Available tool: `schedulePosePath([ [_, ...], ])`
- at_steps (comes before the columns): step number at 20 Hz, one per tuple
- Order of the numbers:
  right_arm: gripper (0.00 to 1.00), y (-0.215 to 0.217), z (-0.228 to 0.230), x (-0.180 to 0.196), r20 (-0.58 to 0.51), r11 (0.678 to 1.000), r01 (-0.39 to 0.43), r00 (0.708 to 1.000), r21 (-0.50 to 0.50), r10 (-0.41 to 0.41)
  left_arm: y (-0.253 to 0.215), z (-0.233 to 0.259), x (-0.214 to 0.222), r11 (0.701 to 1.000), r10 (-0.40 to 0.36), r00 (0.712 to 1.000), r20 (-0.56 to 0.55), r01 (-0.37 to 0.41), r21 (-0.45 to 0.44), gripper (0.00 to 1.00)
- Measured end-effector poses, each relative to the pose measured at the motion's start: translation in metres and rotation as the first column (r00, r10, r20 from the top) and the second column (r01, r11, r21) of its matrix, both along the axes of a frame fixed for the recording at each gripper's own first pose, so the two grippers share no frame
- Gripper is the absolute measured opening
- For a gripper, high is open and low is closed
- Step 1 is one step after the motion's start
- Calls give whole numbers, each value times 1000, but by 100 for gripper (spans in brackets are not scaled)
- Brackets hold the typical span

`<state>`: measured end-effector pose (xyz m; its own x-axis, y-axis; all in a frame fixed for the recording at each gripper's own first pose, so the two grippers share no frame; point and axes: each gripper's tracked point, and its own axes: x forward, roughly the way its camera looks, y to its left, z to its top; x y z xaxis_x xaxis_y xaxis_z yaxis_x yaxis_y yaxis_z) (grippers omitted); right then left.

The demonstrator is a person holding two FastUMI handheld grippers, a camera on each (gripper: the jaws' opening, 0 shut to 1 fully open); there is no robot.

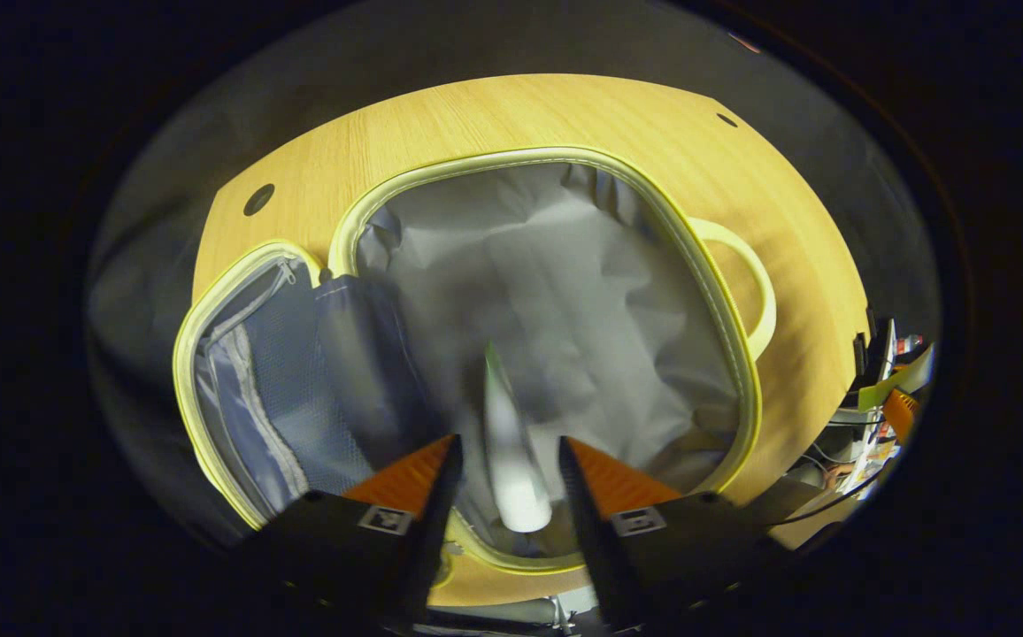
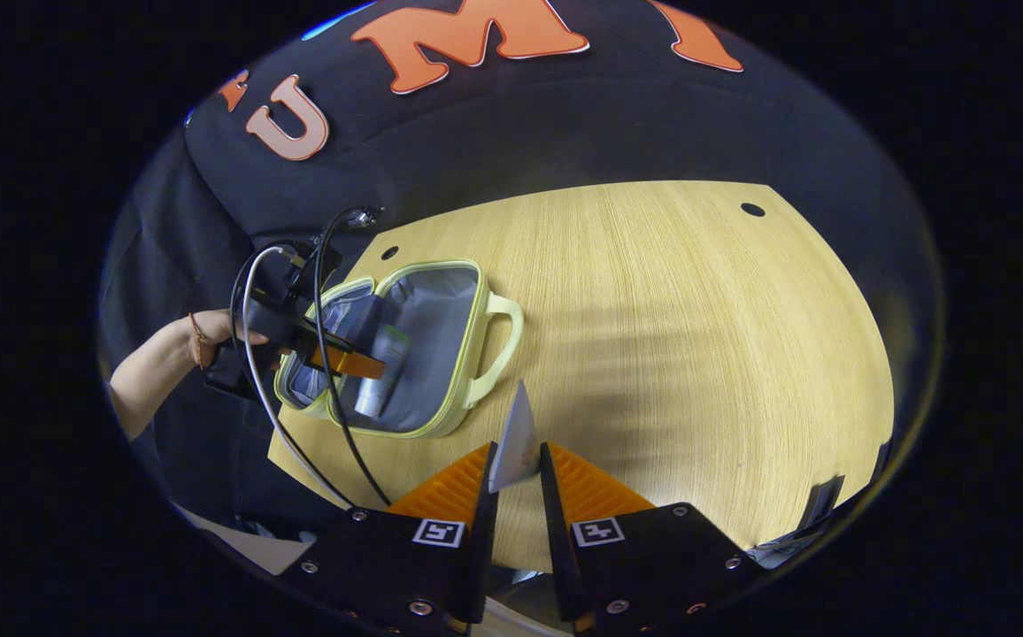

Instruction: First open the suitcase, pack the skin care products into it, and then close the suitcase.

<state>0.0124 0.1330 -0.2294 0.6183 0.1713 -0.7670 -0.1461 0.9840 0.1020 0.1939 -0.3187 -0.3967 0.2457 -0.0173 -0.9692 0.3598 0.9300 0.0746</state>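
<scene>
The small suitcase [image 1: 724, 301] with pale yellow trim lies open on the wooden table [image 1: 494, 115], grey lining showing. Its lid with a mesh pocket [image 1: 281, 380] folds out to the left. A white tube with a green tip [image 1: 511, 451] sits blurred inside the case, between the fingers of my left gripper [image 1: 509, 442], which stand wider than the tube. In the right gripper view, the same tube [image 2: 385, 372] lies in the suitcase [image 2: 467, 354] under the left gripper [image 2: 352, 361]. Right of the case, my right gripper [image 2: 518, 460] is shut on a second pale tube [image 2: 516, 438], flat end forward.
A person's hand [image 2: 211, 332] holds the left gripper, and cables [image 2: 250, 354] loop from it over the table's left edge. The suitcase handle [image 2: 507, 341] points towards the bare right half of the table [image 2: 697, 354]. Clutter [image 1: 883, 398] lies beyond the table's edge.
</scene>
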Motion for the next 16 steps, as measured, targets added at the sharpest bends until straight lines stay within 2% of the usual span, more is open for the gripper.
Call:
schedulePosePath([
  [2,30,4,5,3,11,1000,-11,1000,7,11,-1,5,2,1000,4,999,41,-5,7,100],
  [7,31,24,27,13,27,997,-72,997,28,71,9,50,1,999,-25,975,222,18,35,100],
  [11,31,51,49,32,57,987,-162,985,4,161,11,98,-17,999,26,931,365,-17,-28,100],
  [13,30,71,62,43,70,976,-217,974,5,216,23,122,-24,996,77,896,437,-52,-69,100],
  [16,30,105,81,63,94,953,-303,948,-14,303,53,158,-36,988,153,818,554,-115,-103,100],
])
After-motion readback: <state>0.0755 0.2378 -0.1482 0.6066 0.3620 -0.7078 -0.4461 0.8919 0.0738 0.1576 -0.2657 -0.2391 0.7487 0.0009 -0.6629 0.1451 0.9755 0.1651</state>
